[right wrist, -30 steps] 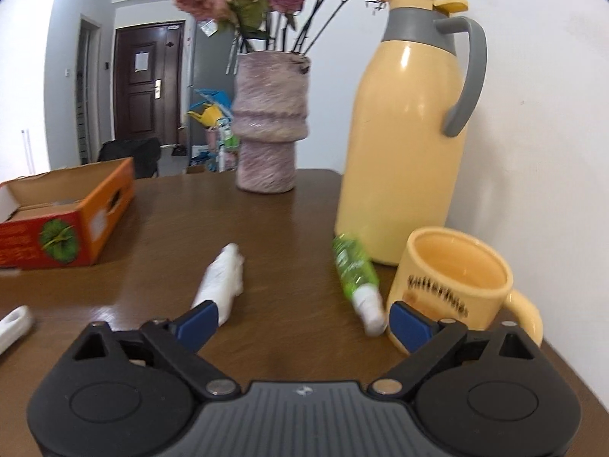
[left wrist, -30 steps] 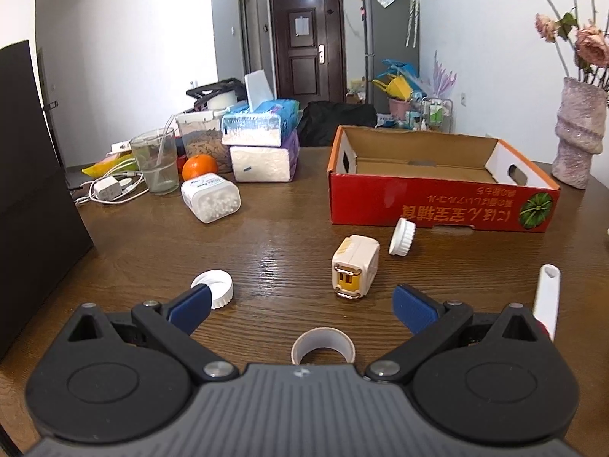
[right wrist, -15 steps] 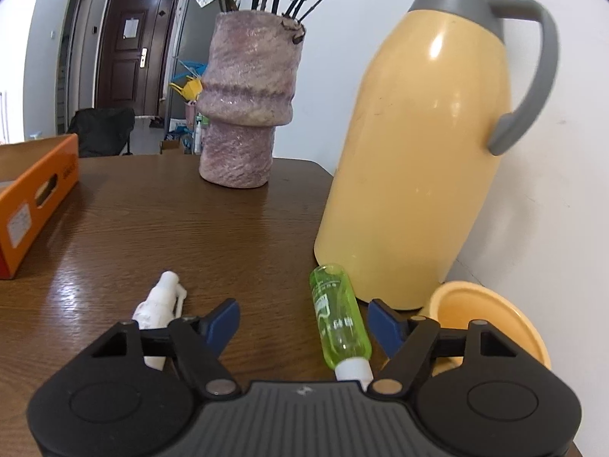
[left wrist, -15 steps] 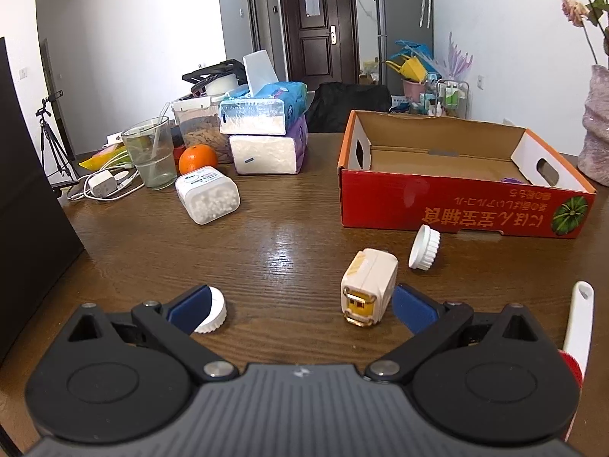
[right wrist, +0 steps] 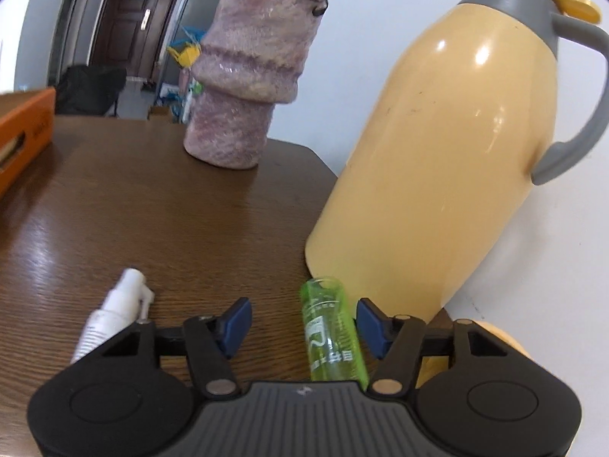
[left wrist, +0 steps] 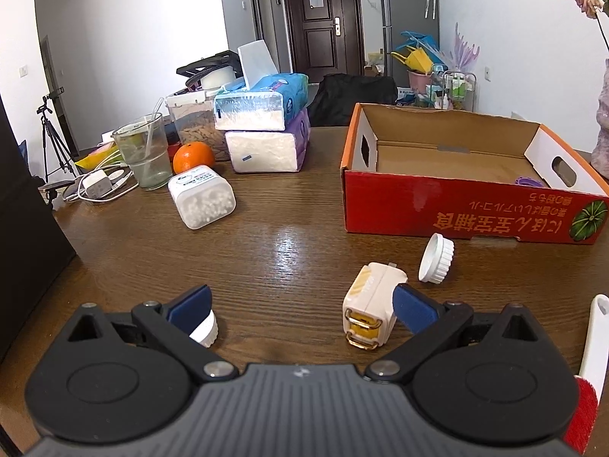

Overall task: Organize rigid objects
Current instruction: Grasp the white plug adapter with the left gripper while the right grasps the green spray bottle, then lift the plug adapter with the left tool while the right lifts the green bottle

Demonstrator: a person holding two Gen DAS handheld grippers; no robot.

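Observation:
In the left wrist view my left gripper [left wrist: 300, 304] is open low over the table. A cream toy block with gold clips [left wrist: 371, 310] lies just inside its right finger. A white cap [left wrist: 203, 329] sits under its left finger, and another white cap [left wrist: 437, 258] leans near the red cardboard box [left wrist: 456, 209]. In the right wrist view my right gripper [right wrist: 304, 323] is open around a green bottle [right wrist: 331, 333] lying between its fingers, near the right one. A white spray bottle [right wrist: 114, 310] lies outside the left finger.
A yellow thermos [right wrist: 437, 160] and a yellow mug [right wrist: 502, 339] stand close on the right, a pink vase [right wrist: 251, 76] behind. A white-handled brush [left wrist: 593, 346], a pill container [left wrist: 201, 200], an orange [left wrist: 193, 157], a glass [left wrist: 142, 152] and tissue packs [left wrist: 262, 129] are on the table.
The left gripper moved forward to the toy block; the tape ring dropped out of view. The right gripper advanced and narrowed, so the green bottle now lies between its fingers.

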